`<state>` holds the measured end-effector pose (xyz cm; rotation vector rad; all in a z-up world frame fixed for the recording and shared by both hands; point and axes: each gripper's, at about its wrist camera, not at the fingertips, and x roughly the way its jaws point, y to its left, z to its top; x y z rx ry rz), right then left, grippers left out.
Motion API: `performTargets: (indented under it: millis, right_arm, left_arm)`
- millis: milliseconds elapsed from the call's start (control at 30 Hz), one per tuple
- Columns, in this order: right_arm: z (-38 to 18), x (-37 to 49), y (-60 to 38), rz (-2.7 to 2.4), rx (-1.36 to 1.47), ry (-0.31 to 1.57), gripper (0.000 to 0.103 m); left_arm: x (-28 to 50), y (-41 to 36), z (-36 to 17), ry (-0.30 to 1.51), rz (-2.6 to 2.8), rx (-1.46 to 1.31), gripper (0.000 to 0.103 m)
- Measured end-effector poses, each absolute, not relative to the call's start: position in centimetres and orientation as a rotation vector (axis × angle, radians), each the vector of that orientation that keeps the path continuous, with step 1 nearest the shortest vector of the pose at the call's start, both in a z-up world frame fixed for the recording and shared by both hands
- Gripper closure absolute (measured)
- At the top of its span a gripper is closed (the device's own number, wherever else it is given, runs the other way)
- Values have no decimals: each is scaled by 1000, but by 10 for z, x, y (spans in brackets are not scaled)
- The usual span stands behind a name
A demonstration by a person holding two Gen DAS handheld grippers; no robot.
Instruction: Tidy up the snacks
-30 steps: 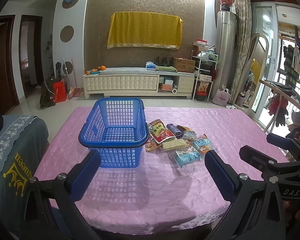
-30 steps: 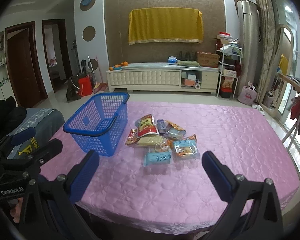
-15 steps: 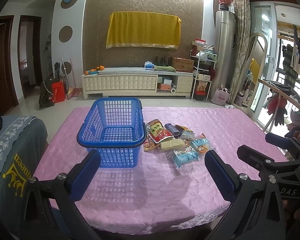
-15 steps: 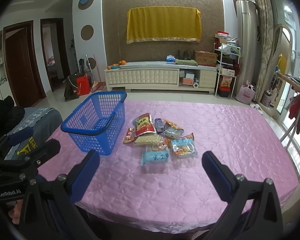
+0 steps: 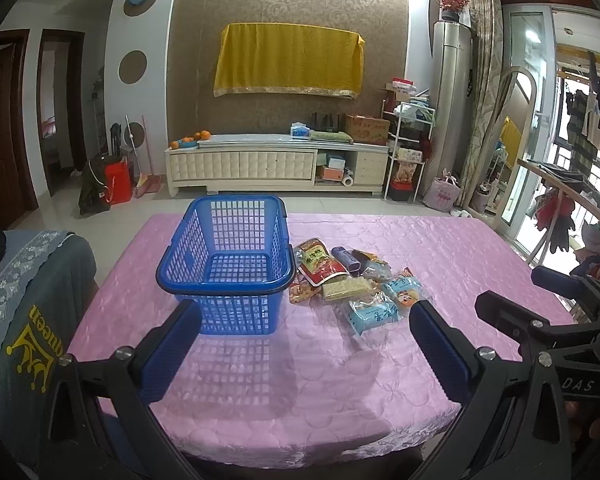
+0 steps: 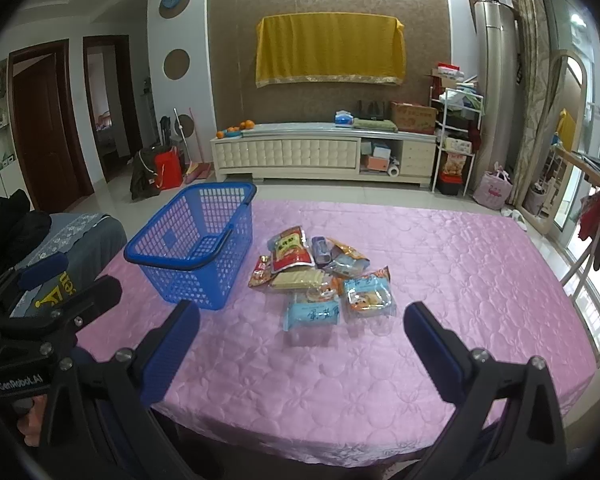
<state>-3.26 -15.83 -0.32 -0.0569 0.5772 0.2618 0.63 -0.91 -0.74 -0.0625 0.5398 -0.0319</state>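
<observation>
Several snacks (image 6: 320, 276) beyond spread fingers (image 6: 172, 344)

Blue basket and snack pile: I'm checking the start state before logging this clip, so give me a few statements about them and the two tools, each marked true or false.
1. The blue basket holds no snacks. True.
2. The snack pile lies on the pink tablecloth to the right of the basket. True.
3. The right tool is clamped on the light blue packet. False: its fingers are spread wide and hold nothing; the light blue packet lies on the cloth.
4. The basket is tipped on its side. False: it stands upright, opening up.
5. The left tool is open and empty. True.
6. The red packet sits inside the basket. False: the red packet lies just outside it, in the pile.
</observation>
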Motion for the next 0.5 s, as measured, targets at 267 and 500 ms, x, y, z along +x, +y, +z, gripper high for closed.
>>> performTargets:
  millis: [267,500]
  right_arm:
    - [3,-24,-167,252,-52,565,0]
    - [10,-1,-183,254,-70,544,0]
  left_arm:
    - [18,-18,-1,543,-48,-44,0]
    - [49,-36,0,563,-58,-37,0]
